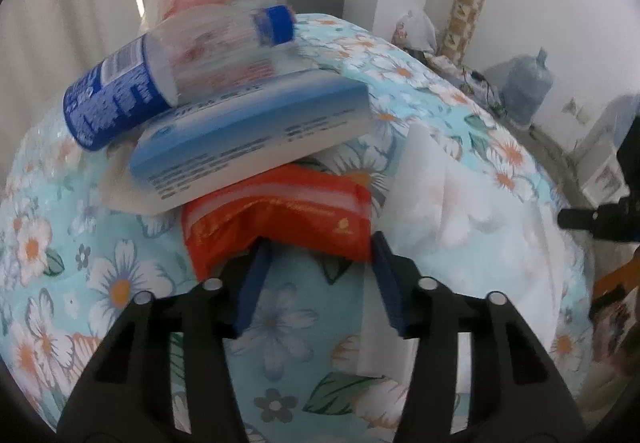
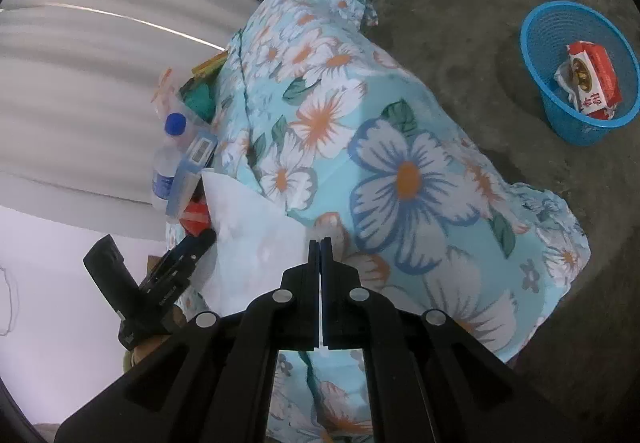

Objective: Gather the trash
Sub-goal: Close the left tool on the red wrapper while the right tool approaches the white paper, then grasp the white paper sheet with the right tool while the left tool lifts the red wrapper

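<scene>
Left tongs (image 1: 320,243) stand released, their jaws apart just in front of the red packet (image 1: 280,219) on the flowered worktop (image 1: 120,283), not pressing it. On that packet lies a blue-white box (image 1: 248,139), with a blue-capped bottle (image 1: 160,71) on top. Right tongs (image 2: 320,243) are clenched on nothing, beside a white sheet (image 2: 248,243) next to the packet. A blue basket (image 2: 576,123) sits on the floor, well apart from the packet.

Trash stacked on a cloth-covered tabletop (image 1: 120,283)

Bottle (image 1: 168,71) atop box (image 1: 248,135) atop packet (image 1: 280,219) — tissue (image 1: 452,195) to their right — basket (image 2: 580,71) on the floor (image 2: 460,11).
</scene>
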A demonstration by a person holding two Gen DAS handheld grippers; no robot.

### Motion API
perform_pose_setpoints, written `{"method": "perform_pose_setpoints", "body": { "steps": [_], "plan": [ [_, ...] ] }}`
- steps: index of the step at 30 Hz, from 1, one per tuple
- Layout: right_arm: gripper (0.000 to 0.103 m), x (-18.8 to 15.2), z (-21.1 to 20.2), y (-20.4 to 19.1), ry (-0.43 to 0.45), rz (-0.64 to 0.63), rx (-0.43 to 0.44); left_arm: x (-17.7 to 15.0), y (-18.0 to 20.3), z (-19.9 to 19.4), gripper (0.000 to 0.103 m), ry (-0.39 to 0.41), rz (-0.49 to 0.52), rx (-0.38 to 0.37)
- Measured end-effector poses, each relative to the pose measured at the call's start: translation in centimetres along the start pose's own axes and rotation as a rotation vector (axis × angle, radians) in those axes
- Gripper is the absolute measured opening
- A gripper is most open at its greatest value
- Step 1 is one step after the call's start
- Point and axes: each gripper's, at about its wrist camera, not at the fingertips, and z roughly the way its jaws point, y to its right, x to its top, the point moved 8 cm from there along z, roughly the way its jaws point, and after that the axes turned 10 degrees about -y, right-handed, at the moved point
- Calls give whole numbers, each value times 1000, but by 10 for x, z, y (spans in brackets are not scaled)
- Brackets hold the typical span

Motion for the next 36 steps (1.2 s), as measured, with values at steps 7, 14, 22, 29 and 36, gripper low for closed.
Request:
{"method": "perform_pose_setpoints", "body": {
  "steps": [7,14,22,29,36],
  "plan": [
    [1,0,-4,2,10,7,6,-4,-21,-5,15,8,-107,-56],
    [3,-4,-1,-1,-8,20,48,-9,-31,-18,5,29,-201,-152],
    [36,-14,2,2,-52,64,145,-34,-31,-49,4,65,-254,-190],
    [37,-14,11,-4,-28,52,107,-42,-34,-68,4,88,-267,-199],
    [31,-11,13,-9,24,5,36,-47,-20,-86,1,101,-234,-212]
  ]
}}
